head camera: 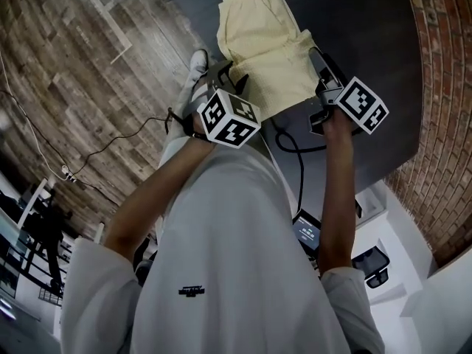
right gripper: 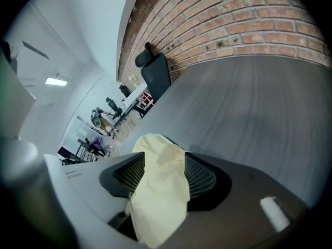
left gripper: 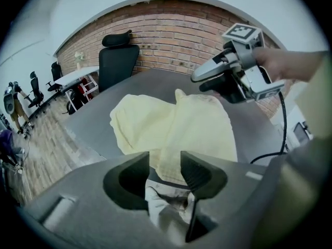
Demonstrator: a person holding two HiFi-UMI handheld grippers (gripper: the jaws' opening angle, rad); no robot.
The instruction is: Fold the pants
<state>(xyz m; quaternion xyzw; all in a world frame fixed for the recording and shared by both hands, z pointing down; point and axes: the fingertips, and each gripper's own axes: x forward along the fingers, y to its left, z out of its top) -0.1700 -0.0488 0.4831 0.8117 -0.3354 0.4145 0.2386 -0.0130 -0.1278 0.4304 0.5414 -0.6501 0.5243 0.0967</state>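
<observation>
Pale yellow pants [head camera: 265, 43] lie bunched on the dark grey table [head camera: 361, 21], their near end at the table's edge by me. My left gripper [head camera: 233, 80] stands at the near left corner of the cloth. Its jaws are apart, with the pants' edge [left gripper: 176, 128] lying loose between them [left gripper: 165, 166]. My right gripper [head camera: 318, 59] is at the near right corner and also shows in the left gripper view [left gripper: 207, 75]. A fold of the pants [right gripper: 158, 191] drapes between its wide-set jaws [right gripper: 163, 173], and the pads do not press on it.
A black office chair [left gripper: 116, 56] stands at the table's far side before a brick wall [right gripper: 249, 19]. A black cable [head camera: 291, 150] runs from the right gripper over the table's near edge. Wooden floor [head camera: 88, 65] lies to the left.
</observation>
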